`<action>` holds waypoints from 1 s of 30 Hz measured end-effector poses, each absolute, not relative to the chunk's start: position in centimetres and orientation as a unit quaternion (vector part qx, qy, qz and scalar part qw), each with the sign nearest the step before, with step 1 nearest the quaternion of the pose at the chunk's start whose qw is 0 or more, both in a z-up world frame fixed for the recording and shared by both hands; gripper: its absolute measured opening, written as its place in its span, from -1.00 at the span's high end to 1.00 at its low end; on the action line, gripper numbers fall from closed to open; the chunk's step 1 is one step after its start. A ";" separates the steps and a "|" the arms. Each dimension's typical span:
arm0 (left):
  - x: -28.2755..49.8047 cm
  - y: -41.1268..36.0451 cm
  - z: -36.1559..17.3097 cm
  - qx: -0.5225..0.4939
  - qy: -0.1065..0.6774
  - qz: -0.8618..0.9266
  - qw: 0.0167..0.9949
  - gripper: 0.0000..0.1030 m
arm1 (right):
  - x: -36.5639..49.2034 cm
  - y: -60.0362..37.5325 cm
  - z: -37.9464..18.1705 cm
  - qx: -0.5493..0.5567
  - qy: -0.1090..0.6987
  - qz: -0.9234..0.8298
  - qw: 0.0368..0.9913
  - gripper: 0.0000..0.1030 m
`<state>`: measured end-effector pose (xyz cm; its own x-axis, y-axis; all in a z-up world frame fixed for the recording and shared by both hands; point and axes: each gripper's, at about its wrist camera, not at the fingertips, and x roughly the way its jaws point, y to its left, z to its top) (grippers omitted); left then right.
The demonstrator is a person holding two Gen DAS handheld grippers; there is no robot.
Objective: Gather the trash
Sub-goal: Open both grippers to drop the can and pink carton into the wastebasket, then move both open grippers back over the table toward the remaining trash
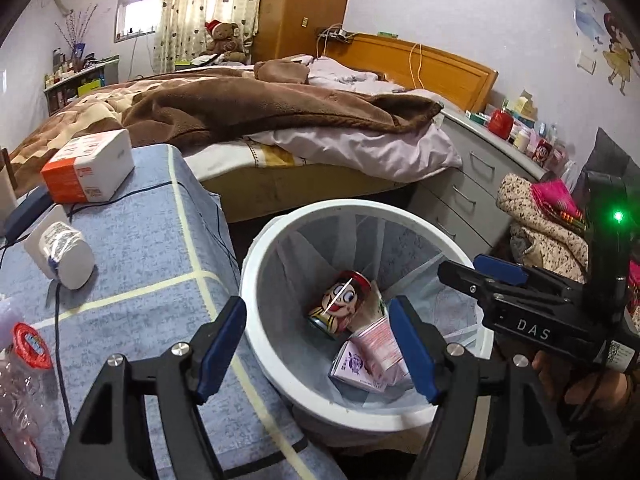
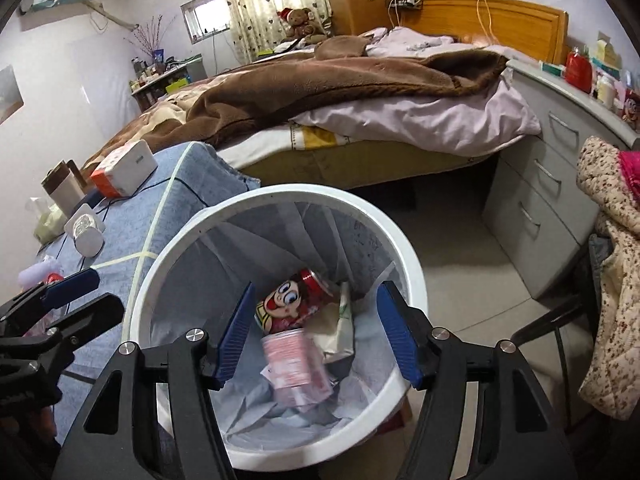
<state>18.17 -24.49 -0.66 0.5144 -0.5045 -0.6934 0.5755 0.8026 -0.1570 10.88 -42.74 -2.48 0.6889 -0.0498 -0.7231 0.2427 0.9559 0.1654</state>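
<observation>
While both grippers hang over the round white plastic waste bin (image 2: pixel 276 200) with its pale liner, nothing is held: the left gripper (image 1: pixel 318 344) has its blue-padded jaws standing apart with only the bin's interior between them, and the right gripper (image 2: pixel 316 332) is likewise spread, with no pad pressing on anything. Inside the bin lie four visible pieces of trash: one red drink can printed with a cartoon face (image 2: pixel 294 300), one pink-and-white paper cup (image 2: pixel 294 364) just beside the can, one crumpled cream wrapper (image 2: pixel 340 328) against the can's far side, and one flat lilac-and-white carton (image 1: pixel 354 366) under the cup. The cup appears blurred in the right wrist view, which suggests it is not yet at rest; this is a judgement only. Judged from this layout, the deposit step for these items is complete. To the left of the bin stands one table covered in blue cloth (image 1: pixel 160 240). It carries one clear crushed plastic bottle with a red label (image 1: pixel 24 360) at the near edge, the most likely remaining trash. Also left of the bin are one white cylindrical container (image 1: pixel 60 252) lying on its side and one orange-and-white box (image 1: pixel 88 170) farther back; whether these count as trash cannot be told. One bed lies beyond the bin.
</observation>
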 end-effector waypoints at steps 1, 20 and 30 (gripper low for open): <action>18.1 -24.2 -0.6 0.046 0.382 -0.309 0.870 -0.47 | 10.8 -42.6 -2.4 0.123 0.384 -0.080 0.912 -0.24; 16.3 -14.9 1.2 0.006 0.353 -0.244 0.903 -0.47 | 9.1 -36.2 -0.1 0.109 0.342 -0.039 0.933 -0.24; 16.0 -5.6 1.8 -0.024 0.335 -0.161 0.928 -0.47 | 10.5 -29.9 -0.3 0.090 0.345 0.031 0.934 -0.24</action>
